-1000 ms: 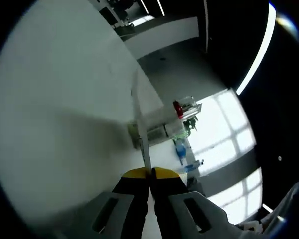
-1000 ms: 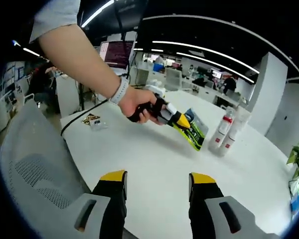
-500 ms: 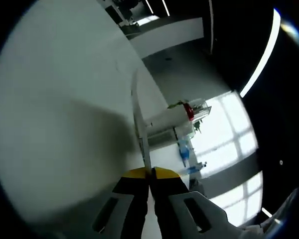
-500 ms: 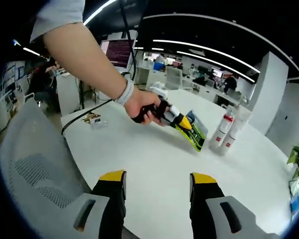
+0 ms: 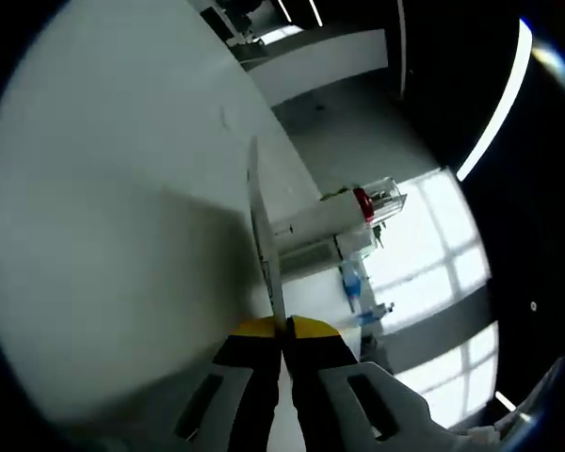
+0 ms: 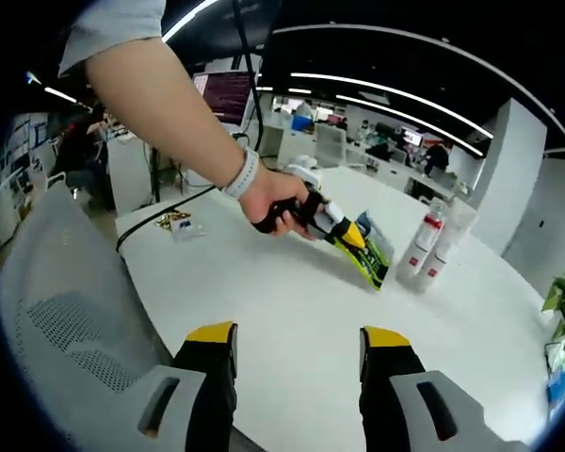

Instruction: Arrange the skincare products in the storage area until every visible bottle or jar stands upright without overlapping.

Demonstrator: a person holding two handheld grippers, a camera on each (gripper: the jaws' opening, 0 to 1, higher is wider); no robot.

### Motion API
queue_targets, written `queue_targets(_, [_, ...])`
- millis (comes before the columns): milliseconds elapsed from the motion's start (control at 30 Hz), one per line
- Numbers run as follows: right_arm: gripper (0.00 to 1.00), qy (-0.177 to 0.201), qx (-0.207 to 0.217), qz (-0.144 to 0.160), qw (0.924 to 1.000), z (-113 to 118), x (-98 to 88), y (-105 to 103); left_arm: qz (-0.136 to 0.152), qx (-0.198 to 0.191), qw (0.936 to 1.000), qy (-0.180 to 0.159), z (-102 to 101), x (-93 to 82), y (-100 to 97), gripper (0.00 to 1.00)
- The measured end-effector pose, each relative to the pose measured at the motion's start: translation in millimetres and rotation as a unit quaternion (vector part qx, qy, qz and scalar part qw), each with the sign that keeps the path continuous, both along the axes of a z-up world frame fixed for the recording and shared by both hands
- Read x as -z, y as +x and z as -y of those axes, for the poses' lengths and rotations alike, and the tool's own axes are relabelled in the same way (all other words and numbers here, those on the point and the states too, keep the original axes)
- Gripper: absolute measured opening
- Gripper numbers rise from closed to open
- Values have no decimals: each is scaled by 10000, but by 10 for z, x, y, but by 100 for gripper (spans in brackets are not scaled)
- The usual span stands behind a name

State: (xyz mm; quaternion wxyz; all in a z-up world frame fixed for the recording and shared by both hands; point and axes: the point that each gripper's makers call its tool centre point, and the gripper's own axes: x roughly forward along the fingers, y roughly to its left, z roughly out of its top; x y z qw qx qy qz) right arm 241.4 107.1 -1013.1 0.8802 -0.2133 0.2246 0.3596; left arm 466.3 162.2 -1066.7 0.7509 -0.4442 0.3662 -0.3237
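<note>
The left gripper (image 6: 350,234), fingers clamped on a flat packet (image 6: 374,249), has carried it rightward over the surface (image 6: 292,311), closer to two upright bottles (image 6: 430,247). The right gripper (image 6: 298,344) hangs wide apart.

A round white desk (image 6: 292,320) fills the middle of the frame, with the right hand-held gripper (image 6: 298,339) rising from the bottom edge, its two yellow-tipped jaws spread wide apart over bare desktop. From the upper left, a person's hand (image 6: 273,202) reaches in holding the left hand-held gripper (image 6: 358,237), whose jaws are clamped on a flat green packet (image 6: 375,250) near the centre. Just to the right of the packet stand two upright white bottles (image 6: 431,247), and a grey mesh chair (image 6: 66,320) sits at lower left.
</note>
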Motion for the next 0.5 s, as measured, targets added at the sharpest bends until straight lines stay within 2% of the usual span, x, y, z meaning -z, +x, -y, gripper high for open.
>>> queue_targets(333, [48, -45, -14, -10, 10000, 3, 18, -6, -54, -29, 10000, 14, 24, 46, 38, 0])
queue_targets(433, [48, -70, -26, -25, 10000, 3, 28, -12, -139, -50, 9998, 109, 24, 116, 67, 0])
queue_targets(500, [48, -84, -42, -38, 9999, -1, 39, -17, -353, -119, 9992, 151, 15, 173, 94, 0])
